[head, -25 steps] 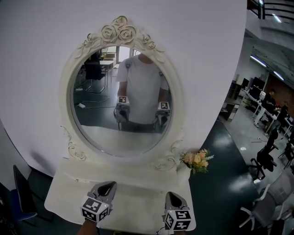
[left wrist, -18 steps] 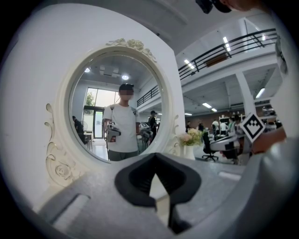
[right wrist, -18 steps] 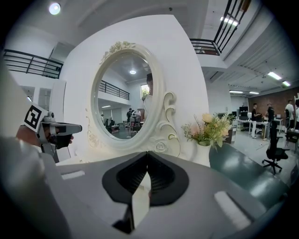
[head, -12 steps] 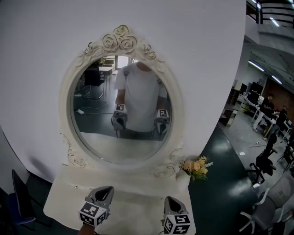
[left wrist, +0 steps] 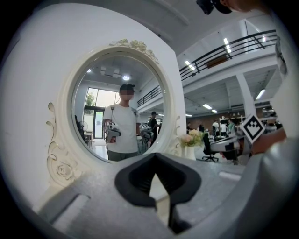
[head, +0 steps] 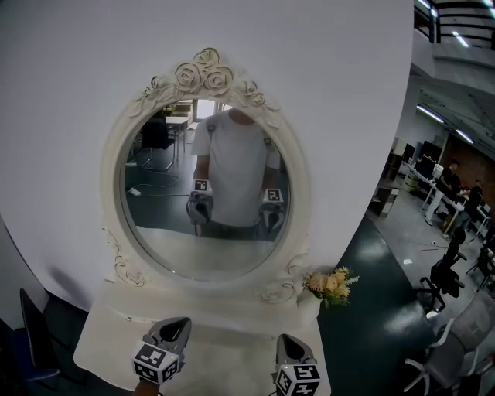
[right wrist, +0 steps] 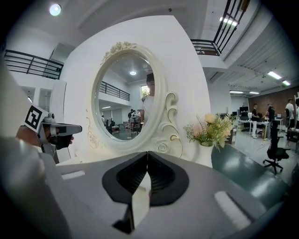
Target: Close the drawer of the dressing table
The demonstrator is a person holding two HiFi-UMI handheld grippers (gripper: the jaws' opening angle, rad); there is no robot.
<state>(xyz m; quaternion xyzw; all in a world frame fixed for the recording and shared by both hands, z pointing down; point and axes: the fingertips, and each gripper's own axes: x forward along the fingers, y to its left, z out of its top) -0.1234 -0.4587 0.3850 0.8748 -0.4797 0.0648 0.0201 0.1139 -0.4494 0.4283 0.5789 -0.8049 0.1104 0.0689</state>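
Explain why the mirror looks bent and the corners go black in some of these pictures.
Left gripper view: wide-angle lens bulges the mirror and leaves black corners. Right gripper view: same curving, plus a glaring ceiling lamp. Head view: milder bowing of the white wall; even, soft light.

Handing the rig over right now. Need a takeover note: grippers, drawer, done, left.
Left gripper: jaws together, empty, over the front of the dressing table.
Right gripper: the same, beside it.
Drawer: not in any view, so whether it is open or shut cannot be told.
Done: nothing that shows.
Left: probably look below the tabletop, find the drawer front and push it in if it is open.
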